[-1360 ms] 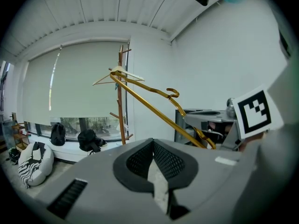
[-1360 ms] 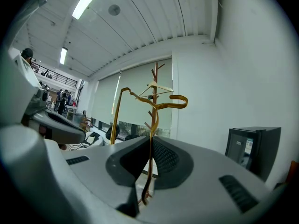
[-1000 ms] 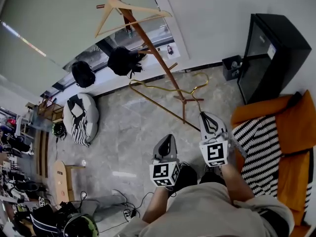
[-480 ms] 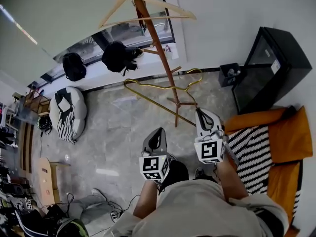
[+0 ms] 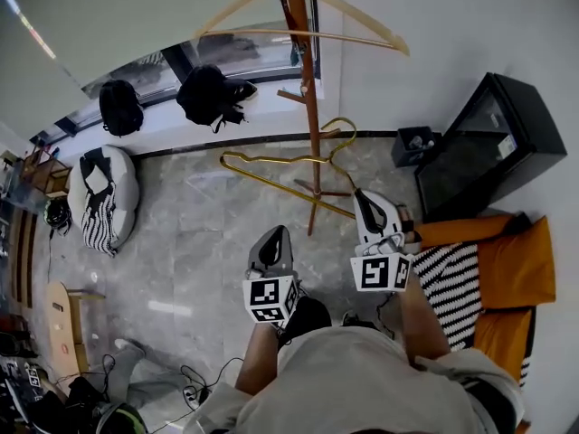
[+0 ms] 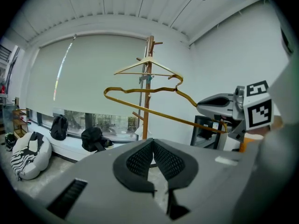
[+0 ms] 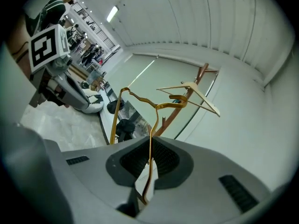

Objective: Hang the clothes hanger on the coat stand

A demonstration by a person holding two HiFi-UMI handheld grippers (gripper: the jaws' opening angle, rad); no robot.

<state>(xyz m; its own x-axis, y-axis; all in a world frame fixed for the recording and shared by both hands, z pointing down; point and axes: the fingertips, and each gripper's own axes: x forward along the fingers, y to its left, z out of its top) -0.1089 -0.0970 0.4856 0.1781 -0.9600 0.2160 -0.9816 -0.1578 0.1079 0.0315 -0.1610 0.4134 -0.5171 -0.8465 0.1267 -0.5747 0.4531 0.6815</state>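
Right gripper [image 5: 364, 197]: clenched on the gold hanger [image 5: 271, 160], one, jutting ahead of its jaws.
Left gripper [image 5: 274, 239]: jaws together, empty.
Coat stand [image 5: 310, 143]: one, ahead of both grippers, bearing one wooden hanger [image 5: 362, 22].

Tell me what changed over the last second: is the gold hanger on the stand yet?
Not yet. The person stepped toward the coat stand, bringing the right gripper, its gold hanger and the left gripper nearer the pole. Nothing taken or released. Unchanged: right gripper shut on the hanger, left shut and empty, wooden hanger on the stand.
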